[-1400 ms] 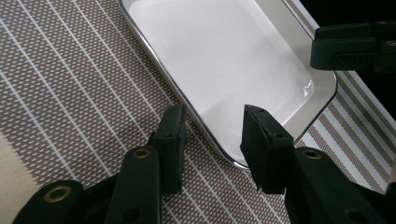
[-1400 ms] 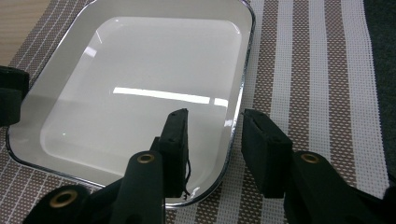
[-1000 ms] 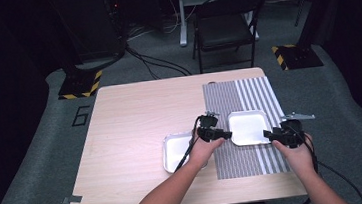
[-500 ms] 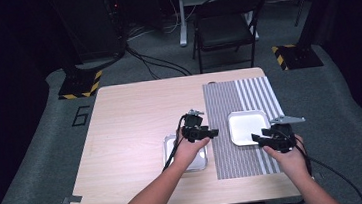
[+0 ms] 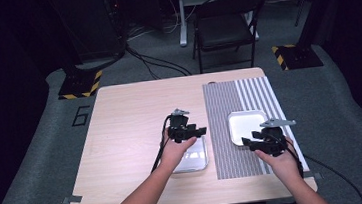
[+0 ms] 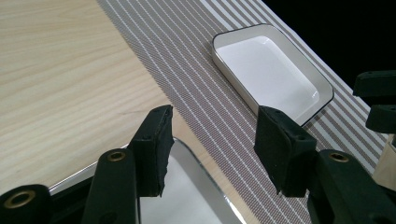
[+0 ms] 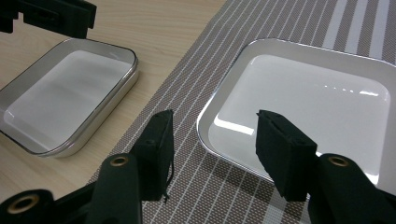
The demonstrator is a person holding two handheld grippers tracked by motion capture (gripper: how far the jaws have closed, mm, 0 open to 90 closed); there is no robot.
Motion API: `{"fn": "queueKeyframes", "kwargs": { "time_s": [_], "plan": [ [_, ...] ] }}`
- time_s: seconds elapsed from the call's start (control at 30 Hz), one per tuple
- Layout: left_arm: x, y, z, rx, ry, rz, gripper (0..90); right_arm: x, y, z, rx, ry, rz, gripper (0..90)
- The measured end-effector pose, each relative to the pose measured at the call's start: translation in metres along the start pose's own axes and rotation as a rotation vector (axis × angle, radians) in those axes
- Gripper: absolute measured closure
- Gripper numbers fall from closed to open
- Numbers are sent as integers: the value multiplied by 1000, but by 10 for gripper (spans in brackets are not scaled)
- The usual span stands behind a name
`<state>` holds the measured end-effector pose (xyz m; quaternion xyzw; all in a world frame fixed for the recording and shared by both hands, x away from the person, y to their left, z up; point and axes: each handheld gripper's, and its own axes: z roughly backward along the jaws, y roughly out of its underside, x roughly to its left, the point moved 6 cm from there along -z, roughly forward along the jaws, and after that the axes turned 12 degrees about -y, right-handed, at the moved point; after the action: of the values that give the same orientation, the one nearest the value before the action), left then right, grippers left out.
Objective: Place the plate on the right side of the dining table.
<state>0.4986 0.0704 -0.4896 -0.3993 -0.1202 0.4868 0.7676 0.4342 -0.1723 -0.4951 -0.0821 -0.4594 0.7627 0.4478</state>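
From the high view, the left gripper [image 5: 199, 130] hovered over the metal tin [image 5: 194, 160] on the table [image 5: 121, 133], while the right gripper [image 5: 249, 140] sat beside the white tray [image 5: 245, 126] on the striped mat [image 5: 222, 108]. Along the left gripper view, its jaws, just opening, stood apart above the tin [image 6: 187, 196], gripping nothing. Along the right gripper view, its jaws, also just opening, were released over the tray [image 7: 308, 107] rim, empty.

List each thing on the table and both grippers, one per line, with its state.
Tin tray: empty, flat on the bare wood, beside the mat.
White tray: empty, flat on the striped mat.
Striped mat: spread flat on the table.
Left gripper: jaws apart, just been opening, nothing between them, above the tin tray.
Right gripper: jaws apart, just been opening, nothing between them, at the white tray's near edge.
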Motion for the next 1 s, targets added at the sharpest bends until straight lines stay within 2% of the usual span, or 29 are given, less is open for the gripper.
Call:
{"fn": "queueKeyframes", "kwargs": {
  "time_s": [0.03,0.2,0.23,0.47,0.83,1.0],
  "plan": [
    [4,2,4,-3,-5,5,466,5,-1,-1,5,-2,20,463],
    [17,5,13,-11,-25,9,458,12,-3,-2,3,-15,29,459],
    [23,6,18,-18,-31,13,458,17,-4,-4,4,-26,34,459],
    [42,15,33,-32,-50,33,457,27,-5,-9,20,-37,71,456],
    [65,36,43,-33,-89,49,444,42,2,-21,40,-70,96,453],
    [73,45,47,-25,-94,57,440,46,7,-26,55,-83,102,449]
  ]
}}
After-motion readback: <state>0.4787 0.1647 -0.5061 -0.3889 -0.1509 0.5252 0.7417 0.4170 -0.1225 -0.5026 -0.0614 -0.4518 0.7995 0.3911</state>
